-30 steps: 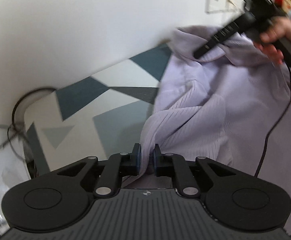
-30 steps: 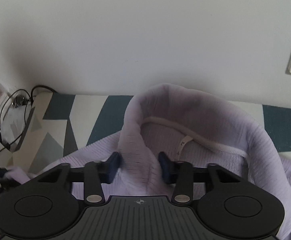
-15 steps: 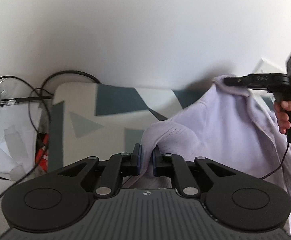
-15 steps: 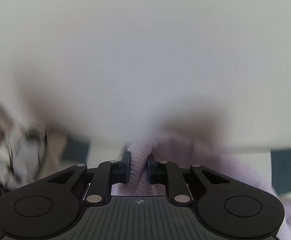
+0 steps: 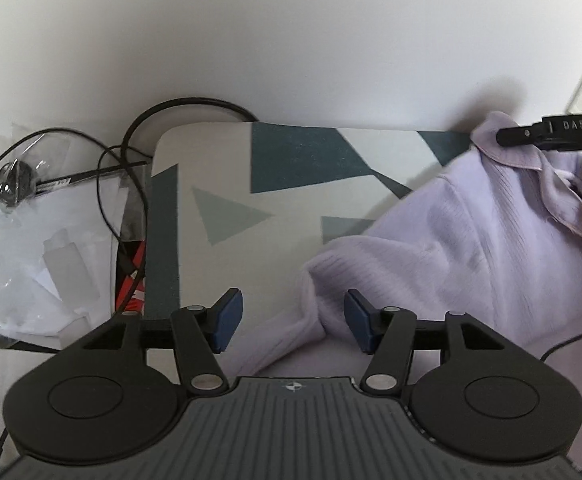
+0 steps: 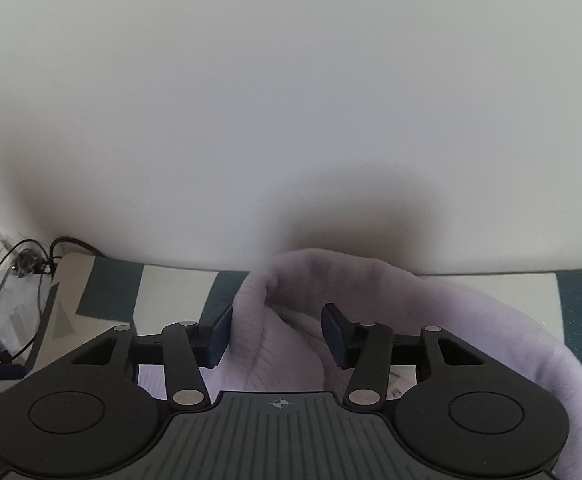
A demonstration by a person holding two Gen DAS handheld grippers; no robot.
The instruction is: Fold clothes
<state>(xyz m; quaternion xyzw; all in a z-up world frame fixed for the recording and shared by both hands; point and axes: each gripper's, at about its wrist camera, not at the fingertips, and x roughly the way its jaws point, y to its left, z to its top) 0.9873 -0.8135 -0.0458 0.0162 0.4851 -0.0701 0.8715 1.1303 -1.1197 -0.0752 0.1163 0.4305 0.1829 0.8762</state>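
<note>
Both tools have let go since half a second ago, when each pinched a fold of the lilac sweater [image 5: 471, 248]. Now the left tool [image 5: 293, 322] stands spread wide, a ridge of ribbed knit lying loose between its blue pads [image 5: 227, 320] without being gripped. Ahead and to its left stretches the tabletop [image 5: 291, 200] with its teal triangle pattern; beyond the edge, black cables [image 5: 131, 184] loop over a clear plastic bag [image 5: 31, 248]. Far to its right, the right tool [image 5: 551, 136] hovers at the sweater's collar. In its own view, the right tool [image 6: 277, 334] is likewise spread, a rounded hump of fabric [image 6: 283, 332] rising between its pads, the white wall [image 6: 291, 100] ahead.
</note>
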